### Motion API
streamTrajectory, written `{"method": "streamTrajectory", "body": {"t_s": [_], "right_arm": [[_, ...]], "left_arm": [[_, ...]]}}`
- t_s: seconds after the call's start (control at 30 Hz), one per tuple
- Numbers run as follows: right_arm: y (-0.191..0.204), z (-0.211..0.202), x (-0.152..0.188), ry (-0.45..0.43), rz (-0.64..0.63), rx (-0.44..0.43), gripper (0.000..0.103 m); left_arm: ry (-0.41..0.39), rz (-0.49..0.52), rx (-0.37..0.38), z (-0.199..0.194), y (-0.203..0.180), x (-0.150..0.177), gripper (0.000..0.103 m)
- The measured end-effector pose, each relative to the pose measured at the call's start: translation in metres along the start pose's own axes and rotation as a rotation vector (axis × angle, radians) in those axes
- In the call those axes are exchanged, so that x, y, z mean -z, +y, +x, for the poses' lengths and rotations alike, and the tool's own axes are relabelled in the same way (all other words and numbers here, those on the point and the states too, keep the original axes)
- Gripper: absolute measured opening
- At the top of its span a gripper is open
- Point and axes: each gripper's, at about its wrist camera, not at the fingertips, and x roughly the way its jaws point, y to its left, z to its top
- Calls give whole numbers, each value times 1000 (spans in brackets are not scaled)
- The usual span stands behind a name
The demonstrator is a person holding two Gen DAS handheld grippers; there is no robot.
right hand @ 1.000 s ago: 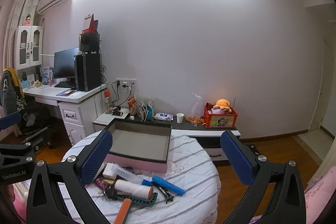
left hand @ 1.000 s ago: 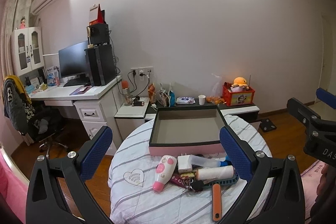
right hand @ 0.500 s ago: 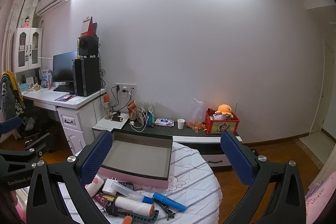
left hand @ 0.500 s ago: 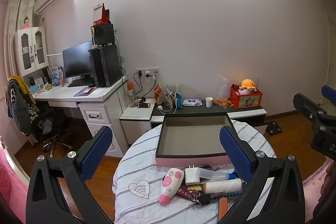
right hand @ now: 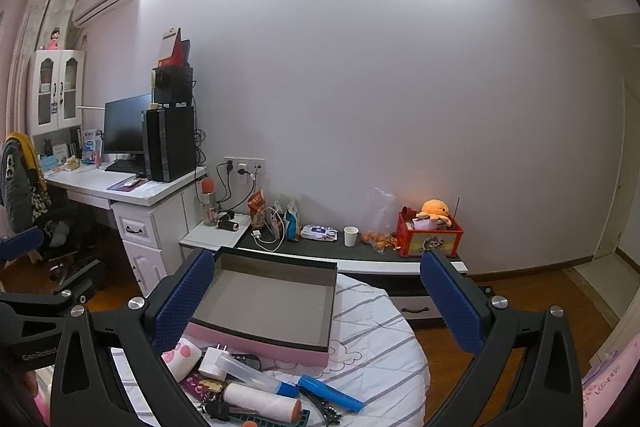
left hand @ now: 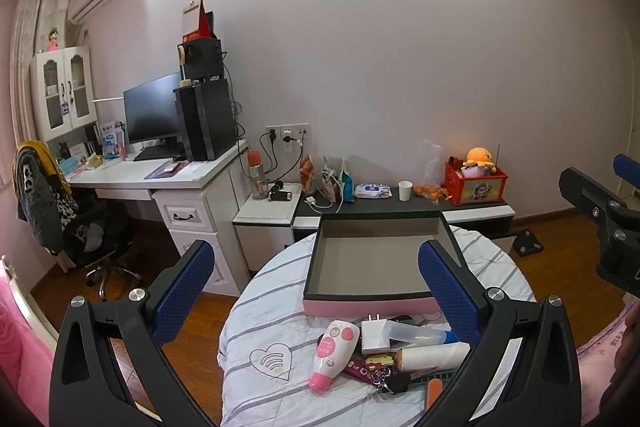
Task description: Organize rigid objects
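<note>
An empty pink box (left hand: 376, 305) (right hand: 256, 343) with a dark rim sits on the round table with a striped cloth (left hand: 264, 323) (right hand: 368, 339). In front of it lies a heap: a pink-and-white toy (left hand: 332, 355), a white plug adapter (left hand: 375, 337) (right hand: 212, 363), a clear tube (right hand: 252, 373), a white roll (left hand: 436, 355) (right hand: 260, 401), a blue pen (right hand: 330, 393) and keys (left hand: 392, 381). My left gripper (left hand: 316, 291) is open above the table's near edge. My right gripper (right hand: 316, 307) is open too, high over the box and heap. Neither holds anything.
A white desk (left hand: 160, 179) with a monitor and computer tower stands at the left, with an office chair (left hand: 80, 227) beside it. A low dark cabinet (right hand: 340, 255) behind the table carries a paper cup, snacks and a red toy box (right hand: 430, 237).
Both grippers have tilted upward and drawn back, so the table and heap sit lower in each view. The jaws stayed open and the objects did not move.
</note>
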Motion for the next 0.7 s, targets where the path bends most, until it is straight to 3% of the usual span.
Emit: {"method": "streamTrajectory", "body": {"t_s": [0.4, 0.7], "right_arm": [[8, 5, 8, 28, -13, -22, 103], [8, 10, 43, 83, -25, -44, 103]], "left_arm": [[20, -19, -4, 3, 9, 12, 103], [75, -36, 4, 9, 14, 47, 103]]}}
